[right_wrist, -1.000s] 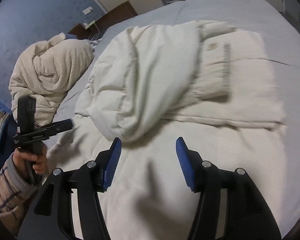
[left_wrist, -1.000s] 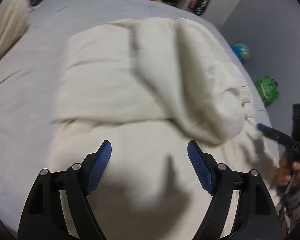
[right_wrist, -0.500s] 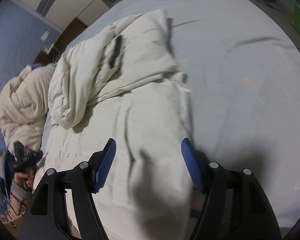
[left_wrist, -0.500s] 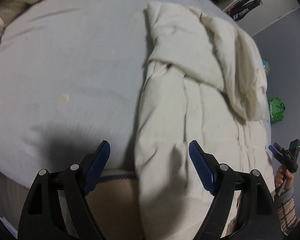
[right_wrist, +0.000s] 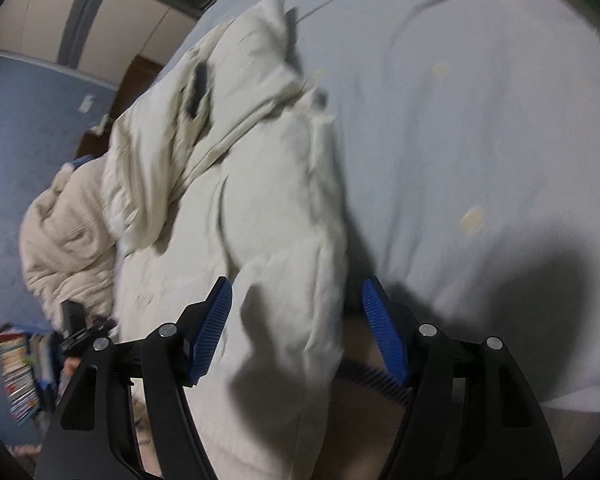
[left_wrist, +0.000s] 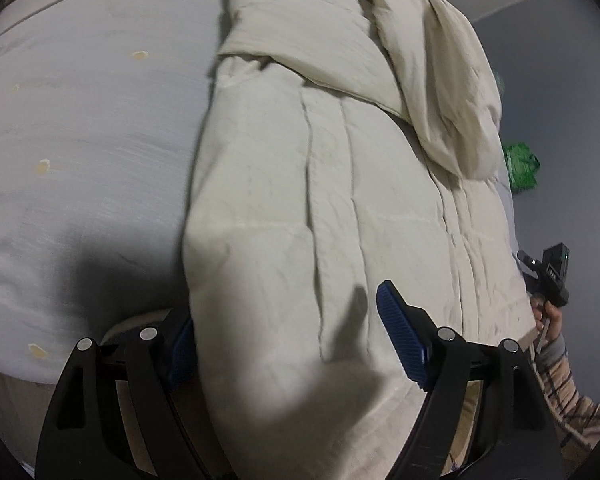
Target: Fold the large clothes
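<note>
Looking along the left gripper [left_wrist: 296, 344], its blue-padded jaws stand wide, straddling the near corner of the cream quilted jacket [left_wrist: 320, 184]. The left pad is partly hidden behind the fabric edge and the right pad lies over the cloth, so nothing is pinched yet. Ahead of the tool the jacket runs away down the bed, with a sleeve or flap folded across its far part. Off to the right the other hand [left_wrist: 550, 312] grips its tool at the garment's opposite corner. My guess is that a close here could catch only the top layer, or take in the sheet under the hem, because the padded edge hangs over the mattress lip and gives little to bite on.

From the right gripper [right_wrist: 296, 328], the jaws are likewise spread wide around the jacket's [right_wrist: 276, 208] other near corner, the thick hem between them but not squeezed. The picture is blurred, so contact cannot be told. If one side grips lower than the other, the fold will likely come up skewed and the loose sleeve ahead may slide off.

Beneath both tools lies a pale grey bedsheet [left_wrist: 80, 128] with a few small yellowish spots. A rumpled beige blanket [right_wrist: 64, 236] sits far ahead to the left of the right tool, beside a blue wall [right_wrist: 32, 128], stacked books [right_wrist: 16, 376] below it, and a green bag [left_wrist: 520, 166] on the floor to the right of the left tool.
</note>
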The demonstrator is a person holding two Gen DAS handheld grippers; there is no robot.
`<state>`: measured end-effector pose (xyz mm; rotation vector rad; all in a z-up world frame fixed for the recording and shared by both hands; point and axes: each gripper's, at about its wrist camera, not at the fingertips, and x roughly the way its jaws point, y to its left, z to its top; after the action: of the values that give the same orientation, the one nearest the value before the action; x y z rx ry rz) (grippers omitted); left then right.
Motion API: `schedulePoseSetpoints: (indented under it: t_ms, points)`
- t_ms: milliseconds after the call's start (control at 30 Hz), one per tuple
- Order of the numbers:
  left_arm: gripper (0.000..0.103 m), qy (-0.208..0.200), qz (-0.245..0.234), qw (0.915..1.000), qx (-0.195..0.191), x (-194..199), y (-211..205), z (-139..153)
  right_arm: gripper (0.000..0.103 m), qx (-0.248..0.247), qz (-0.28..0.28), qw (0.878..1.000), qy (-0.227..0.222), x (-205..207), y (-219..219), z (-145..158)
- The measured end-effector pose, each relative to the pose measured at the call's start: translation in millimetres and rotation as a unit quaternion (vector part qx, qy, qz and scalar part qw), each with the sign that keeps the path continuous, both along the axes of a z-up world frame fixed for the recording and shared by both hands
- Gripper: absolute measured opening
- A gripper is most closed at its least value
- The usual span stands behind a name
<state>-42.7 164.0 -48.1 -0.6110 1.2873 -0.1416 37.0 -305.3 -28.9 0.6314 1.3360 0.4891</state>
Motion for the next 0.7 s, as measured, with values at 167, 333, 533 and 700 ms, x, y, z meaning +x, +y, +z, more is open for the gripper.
schedulePoseSetpoints:
  t_ms: [167,333,533,700]
  points:
    - [0.069,-0.003,-0.024,0.9997,0.0,-4.3,-10.7,7.0,0.064,0.054,0.031,0.998,-0.004,-12.3,6.9,1.4]
    - [0.06,-0.008,-0.049,0.9987,0.007,-10.4,-26.1,16.2,0.063,0.079,0.061,0.995,-0.018,-20.7,13.6,13.1]
    - [0.044,-0.017,-0.069,0.9973,0.015,-22.7,-41.3,28.7,0.031,0.094,0.108,0.989,-0.044,-39.3,17.1,36.0]
    - [0.043,-0.016,-0.087,0.9957,0.029,-27.8,-52.5,32.4,0.027,0.082,0.138,0.986,-0.035,-57.4,16.5,39.1]
